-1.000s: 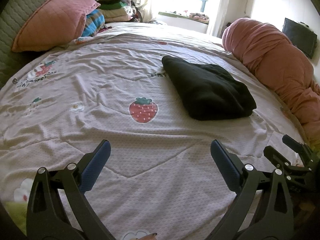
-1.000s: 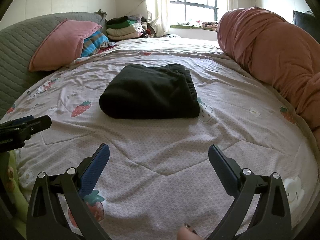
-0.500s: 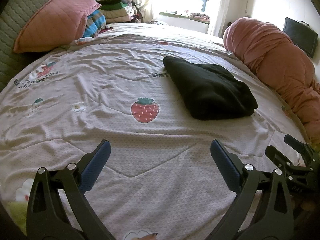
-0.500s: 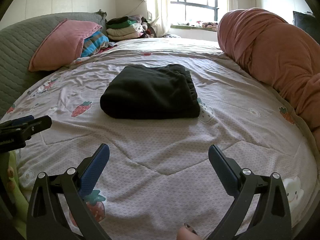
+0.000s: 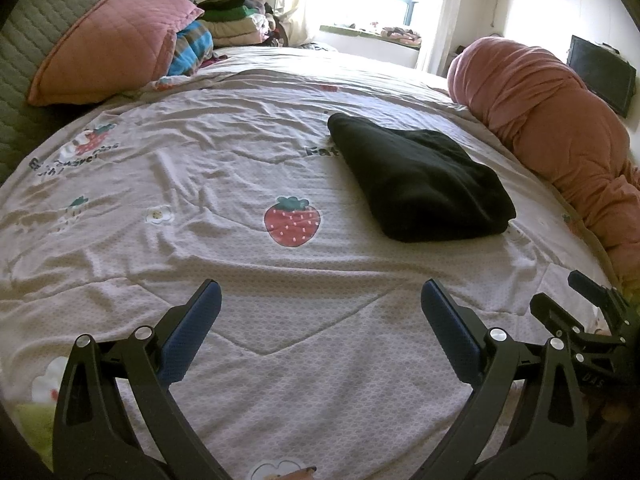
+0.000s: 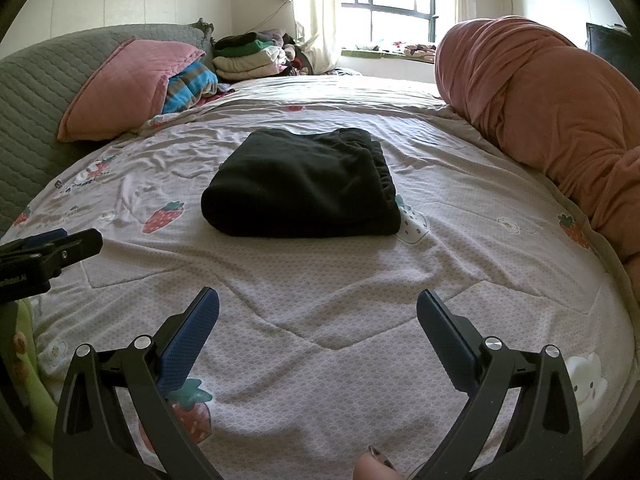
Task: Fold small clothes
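Lying folded into a thick, compact block, the black garment (image 6: 300, 184) sits near the middle of the bedspread (image 6: 320, 320), its gathered waistband edge turned to the right in the right wrist view. Its placement out in the open, well apart from the pink pillow (image 6: 124, 88) and the rolled pink duvet (image 6: 552, 104), leaves bare bedspread on every side, which suits a finished piece left where it was worked.

Neither tool touches it. The left gripper (image 5: 320, 328) hangs over bare fabric with its blue-padded fingers spread wide and nothing between them, and the garment lies ahead and to its right. The right gripper (image 6: 318, 336) is likewise spread wide and empty, pointed almost straight at the garment's near folded edge but well short of it. Each tool shows at the edge of the other's view (the left one at the far left of the right wrist view), so the two are held side by side, low over the near part of the bed.

Judging from the tidy shape, the folding of this piece looks done. A stack of folded clothes (image 6: 248, 58) rests at the head of the bed beside the pillow, a likely spot for finished items.
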Action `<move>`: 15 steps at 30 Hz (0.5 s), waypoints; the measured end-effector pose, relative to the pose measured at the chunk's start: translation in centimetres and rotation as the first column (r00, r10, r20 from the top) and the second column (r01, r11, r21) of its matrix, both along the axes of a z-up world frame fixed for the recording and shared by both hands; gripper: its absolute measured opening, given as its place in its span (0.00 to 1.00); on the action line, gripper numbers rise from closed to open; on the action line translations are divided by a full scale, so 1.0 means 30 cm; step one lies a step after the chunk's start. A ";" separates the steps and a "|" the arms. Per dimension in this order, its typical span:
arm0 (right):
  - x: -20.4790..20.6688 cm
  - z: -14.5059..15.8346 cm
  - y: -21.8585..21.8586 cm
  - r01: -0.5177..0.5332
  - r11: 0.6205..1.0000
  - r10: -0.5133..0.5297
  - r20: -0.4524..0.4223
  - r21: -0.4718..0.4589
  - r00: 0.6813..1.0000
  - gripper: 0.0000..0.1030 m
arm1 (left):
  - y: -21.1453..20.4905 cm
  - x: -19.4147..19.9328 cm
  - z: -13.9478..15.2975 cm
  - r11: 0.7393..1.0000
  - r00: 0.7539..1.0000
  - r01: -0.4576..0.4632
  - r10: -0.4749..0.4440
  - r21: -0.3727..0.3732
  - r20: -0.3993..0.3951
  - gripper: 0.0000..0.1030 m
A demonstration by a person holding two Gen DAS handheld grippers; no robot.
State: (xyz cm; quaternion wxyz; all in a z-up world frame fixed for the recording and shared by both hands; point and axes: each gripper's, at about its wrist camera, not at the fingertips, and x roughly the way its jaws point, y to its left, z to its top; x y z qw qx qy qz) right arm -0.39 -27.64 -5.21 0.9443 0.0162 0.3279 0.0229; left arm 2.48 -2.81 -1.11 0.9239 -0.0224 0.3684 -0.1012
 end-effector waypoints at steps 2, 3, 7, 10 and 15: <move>0.000 0.001 0.000 -0.002 1.000 0.002 0.001 0.000 1.000 0.96 | -0.002 0.000 0.000 1.000 1.000 0.001 -0.001 0.002 0.001 0.91; -0.001 0.000 0.001 -0.002 1.000 0.002 0.001 0.000 1.000 0.96 | 0.000 -0.001 0.001 1.000 1.000 0.001 -0.001 0.003 0.001 0.91; -0.001 -0.001 -0.001 0.005 1.000 -0.005 -0.001 -0.001 1.000 0.96 | -0.003 -0.001 0.001 1.000 1.000 0.000 0.000 0.009 -0.004 0.91; -0.002 -0.002 -0.021 0.029 1.000 -0.029 -0.013 0.009 0.999 0.96 | -0.010 -0.001 0.000 1.000 1.000 0.003 -0.003 0.013 -0.006 0.91; -0.008 -0.013 -0.155 0.178 0.983 -0.176 -0.057 0.045 0.983 0.96 | 0.014 0.007 0.003 0.999 0.999 -0.038 0.038 0.035 0.010 0.91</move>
